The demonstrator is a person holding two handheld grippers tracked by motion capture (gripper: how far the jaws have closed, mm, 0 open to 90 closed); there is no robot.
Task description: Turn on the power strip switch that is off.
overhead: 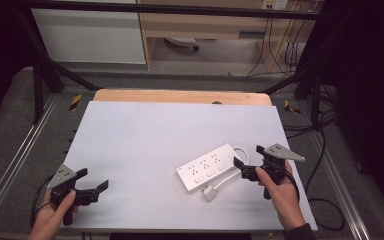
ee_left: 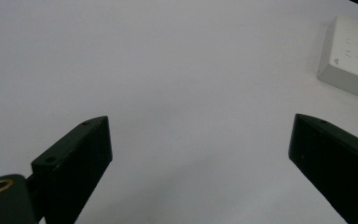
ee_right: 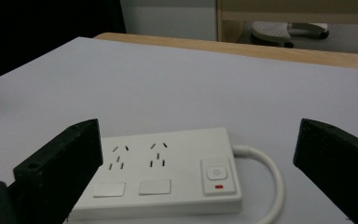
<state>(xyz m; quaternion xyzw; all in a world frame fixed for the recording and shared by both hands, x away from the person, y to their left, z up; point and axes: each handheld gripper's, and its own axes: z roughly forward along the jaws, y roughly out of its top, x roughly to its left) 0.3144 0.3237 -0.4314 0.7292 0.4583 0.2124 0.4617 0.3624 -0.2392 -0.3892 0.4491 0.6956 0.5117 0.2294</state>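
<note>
A white power strip (overhead: 206, 168) lies slanted on the white table (overhead: 145, 135), right of centre. Its white cable (overhead: 228, 179) loops round the right end and ends in a plug (overhead: 210, 193) just in front of the strip. My right gripper (overhead: 249, 156) is open, right at the strip's right end. In the right gripper view the power strip (ee_right: 168, 175), with its switch (ee_right: 216, 173) and cable (ee_right: 266, 169), lies between and beyond the open right gripper (ee_right: 198, 128). My left gripper (overhead: 94, 179) is open and empty at the front left. In the left gripper view, a corner of the strip (ee_left: 349, 60) lies far off from the left gripper (ee_left: 200, 135).
A wooden edge (overhead: 180, 96) borders the table's far side. Black frame bars (overhead: 45, 65) stand at both back corners, and cables (overhead: 320, 145) trail over the floor to the right. A wooden cabinet (overhead: 205, 25) stands behind.
</note>
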